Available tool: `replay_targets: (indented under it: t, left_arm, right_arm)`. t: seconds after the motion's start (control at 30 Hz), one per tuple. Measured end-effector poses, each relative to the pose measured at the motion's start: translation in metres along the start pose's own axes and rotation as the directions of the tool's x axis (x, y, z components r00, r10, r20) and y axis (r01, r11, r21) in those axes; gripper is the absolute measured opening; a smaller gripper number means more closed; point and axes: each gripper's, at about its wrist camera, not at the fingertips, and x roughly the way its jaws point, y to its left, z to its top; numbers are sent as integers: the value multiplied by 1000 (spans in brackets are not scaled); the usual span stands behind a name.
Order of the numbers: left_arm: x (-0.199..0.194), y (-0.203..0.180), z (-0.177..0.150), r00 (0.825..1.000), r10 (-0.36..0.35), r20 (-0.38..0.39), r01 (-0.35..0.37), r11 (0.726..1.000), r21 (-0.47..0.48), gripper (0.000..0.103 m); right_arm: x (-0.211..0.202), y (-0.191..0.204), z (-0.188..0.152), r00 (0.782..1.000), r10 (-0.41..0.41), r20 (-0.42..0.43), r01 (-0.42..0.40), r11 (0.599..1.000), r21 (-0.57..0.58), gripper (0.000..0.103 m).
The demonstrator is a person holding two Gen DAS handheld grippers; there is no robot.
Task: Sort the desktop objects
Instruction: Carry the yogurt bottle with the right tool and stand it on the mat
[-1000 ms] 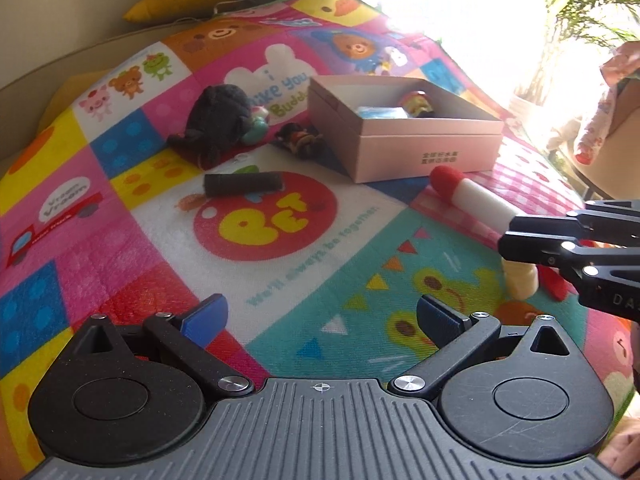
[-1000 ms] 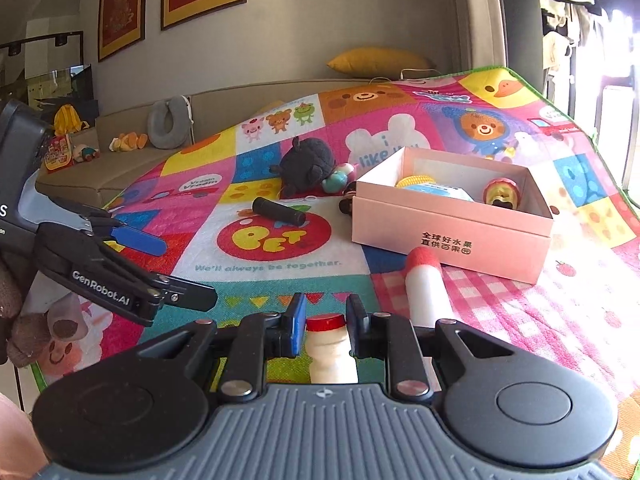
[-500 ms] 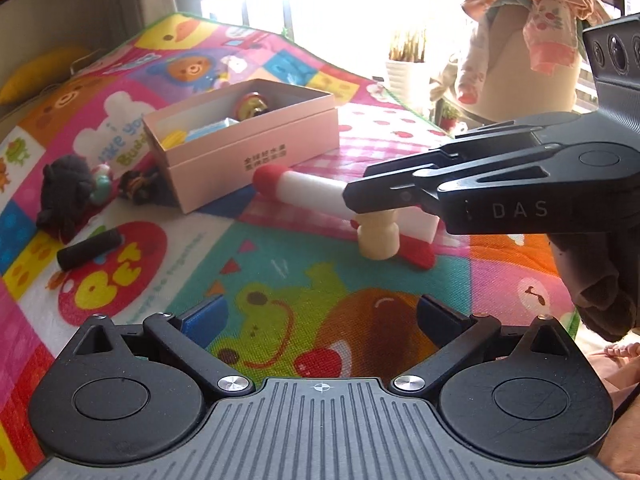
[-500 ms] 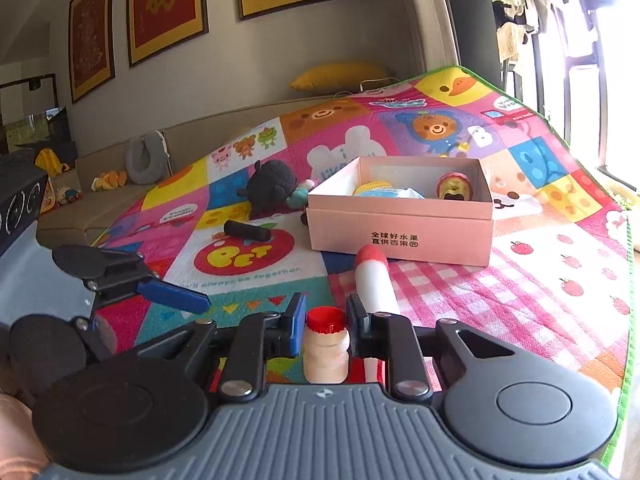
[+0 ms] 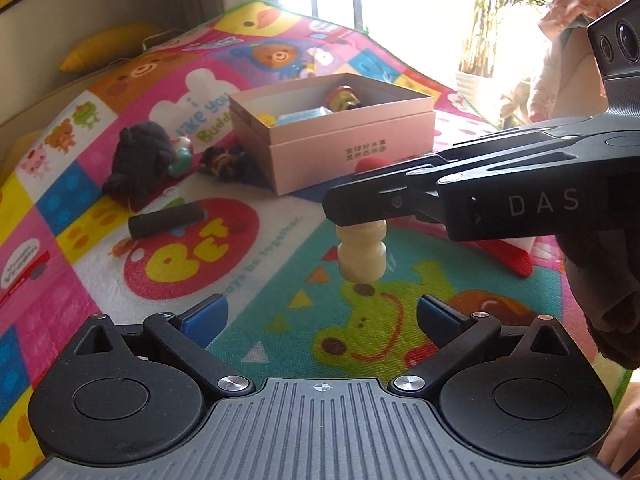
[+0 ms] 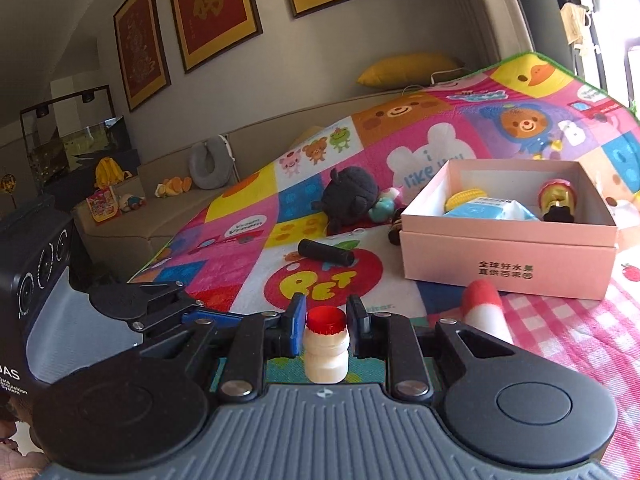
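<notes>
My right gripper (image 6: 326,322) is shut on a small cream bottle with a red cap (image 6: 326,346) and holds it above the play mat; the bottle (image 5: 362,256) hangs under that gripper in the left wrist view. My left gripper (image 5: 320,314) is open and empty, low over the mat near the bottle. A pink open box (image 6: 508,256) (image 5: 340,140) lies further back with several items inside. A white roll with a red end (image 6: 486,314) lies in front of the box.
A black cylinder (image 6: 326,252) (image 5: 166,220) lies on the apple print. A dark plush toy (image 6: 352,196) (image 5: 140,160) and a small dark toy (image 5: 222,160) lie left of the box. A sofa and yellow cushion (image 6: 404,70) stand behind the mat.
My right gripper has lifted the bottle off the mat and carried it toward the box. My left gripper has turned back to the left, with its fingers still open.
</notes>
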Motion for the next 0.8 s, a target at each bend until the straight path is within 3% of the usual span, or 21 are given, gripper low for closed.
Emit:
replay_targets:
  t: [0.17,0.47,0.8]
  left_arm:
    - [11,6,3,1000,22,12,-22,1000,1,103]
    - [15,15,3,997,75,5,-75,997,-5,103]
    - [9,14,-6,998,56,-22,-57,998,-1,103]
  right_arm:
    - [11,2,-2,999,20,-28,-21,1000,-10,21]
    - [-4,2,-18,998,-25,-57,22,999,-41,21]
    - [0,9,-15,998,-30,-63,26,998,-62,21]
